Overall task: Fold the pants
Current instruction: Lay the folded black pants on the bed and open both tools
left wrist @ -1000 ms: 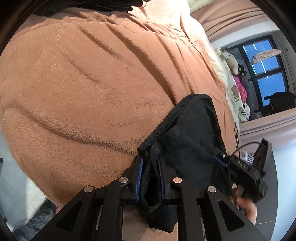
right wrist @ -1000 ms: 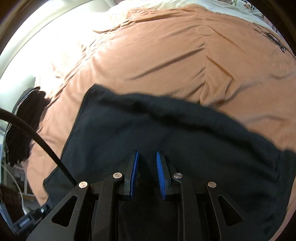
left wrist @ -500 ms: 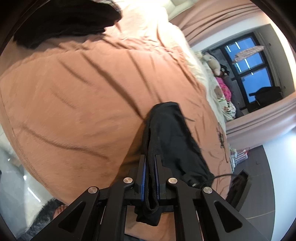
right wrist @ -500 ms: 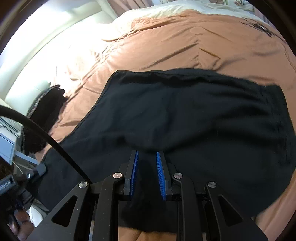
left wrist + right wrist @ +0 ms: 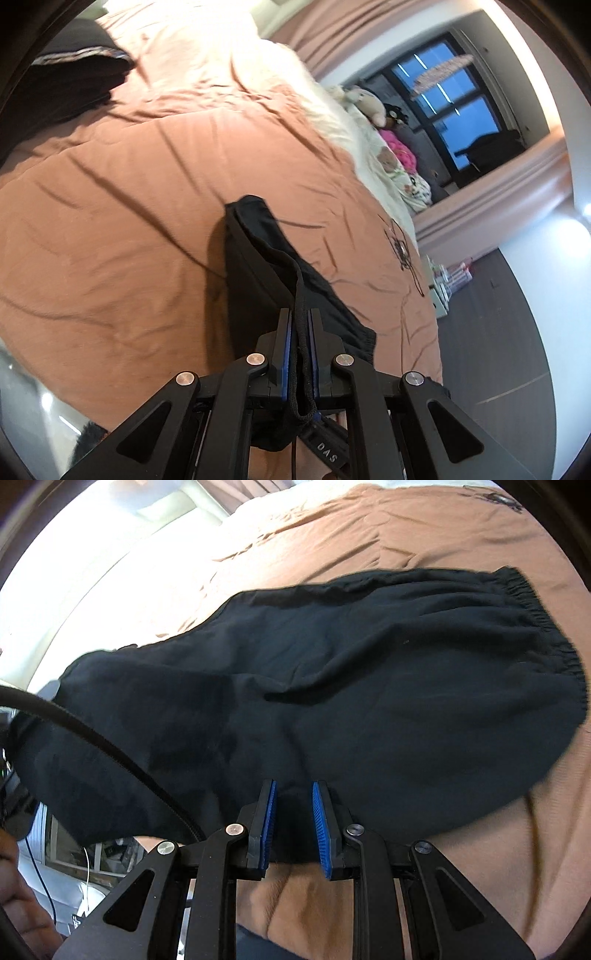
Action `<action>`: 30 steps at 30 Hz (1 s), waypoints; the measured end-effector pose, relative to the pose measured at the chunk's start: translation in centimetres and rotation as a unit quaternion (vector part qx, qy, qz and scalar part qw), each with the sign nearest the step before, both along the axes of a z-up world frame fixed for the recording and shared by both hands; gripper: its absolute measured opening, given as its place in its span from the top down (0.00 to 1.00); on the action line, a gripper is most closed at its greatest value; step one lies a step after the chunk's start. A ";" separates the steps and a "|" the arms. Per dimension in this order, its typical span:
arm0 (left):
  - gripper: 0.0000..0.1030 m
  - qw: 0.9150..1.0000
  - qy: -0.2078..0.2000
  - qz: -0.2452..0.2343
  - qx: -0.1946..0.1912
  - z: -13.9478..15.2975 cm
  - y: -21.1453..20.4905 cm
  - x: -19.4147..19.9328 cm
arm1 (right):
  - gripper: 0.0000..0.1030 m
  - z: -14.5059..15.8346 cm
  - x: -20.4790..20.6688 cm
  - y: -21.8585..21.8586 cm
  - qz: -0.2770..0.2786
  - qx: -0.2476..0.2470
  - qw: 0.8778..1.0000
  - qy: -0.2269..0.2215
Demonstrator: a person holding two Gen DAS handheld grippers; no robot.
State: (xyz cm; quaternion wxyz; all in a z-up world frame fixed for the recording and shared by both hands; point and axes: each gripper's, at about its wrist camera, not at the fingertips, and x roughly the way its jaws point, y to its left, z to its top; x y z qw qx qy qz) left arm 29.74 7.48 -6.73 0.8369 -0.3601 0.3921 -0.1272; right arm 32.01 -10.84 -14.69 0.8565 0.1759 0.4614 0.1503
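Observation:
The black pants [image 5: 332,686] hang stretched over the orange-brown bedcover [image 5: 424,528], elastic waistband at the right [image 5: 546,627]. My left gripper [image 5: 299,321] is shut on a seamed edge of the pants [image 5: 266,258] and holds it lifted above the bed. My right gripper [image 5: 293,794] has its blue pads a small gap apart at the pants' lower edge, with black cloth lying between them. Whether it pinches the cloth is not clear.
A dark folded garment pile [image 5: 62,85] lies at the far left of the bed. Cream bedding and plush toys [image 5: 373,107] sit toward the window. The bed's edge and dark floor [image 5: 491,332] are to the right. A black cable [image 5: 92,738] crosses the right wrist view.
Both grippers have risen, lifting the pants off the bedcover. The left jaws closed tight on the edge. The waistband has come into the right wrist view.

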 end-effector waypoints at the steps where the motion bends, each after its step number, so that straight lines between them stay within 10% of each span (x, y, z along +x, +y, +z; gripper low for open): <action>1: 0.92 1.000 -0.001 -0.003 0.001 0.2 -0.3 0.1 | 0.83 0.4 -0.4 -0.5 -0.004 -0.005 1.000 -0.007; 30: 0.92 0.987 0.020 -0.147 0.058 -1.8 -15.9 2.7 | 0.83 3.6 -8.8 -14.0 -0.143 -0.045 0.987 -0.064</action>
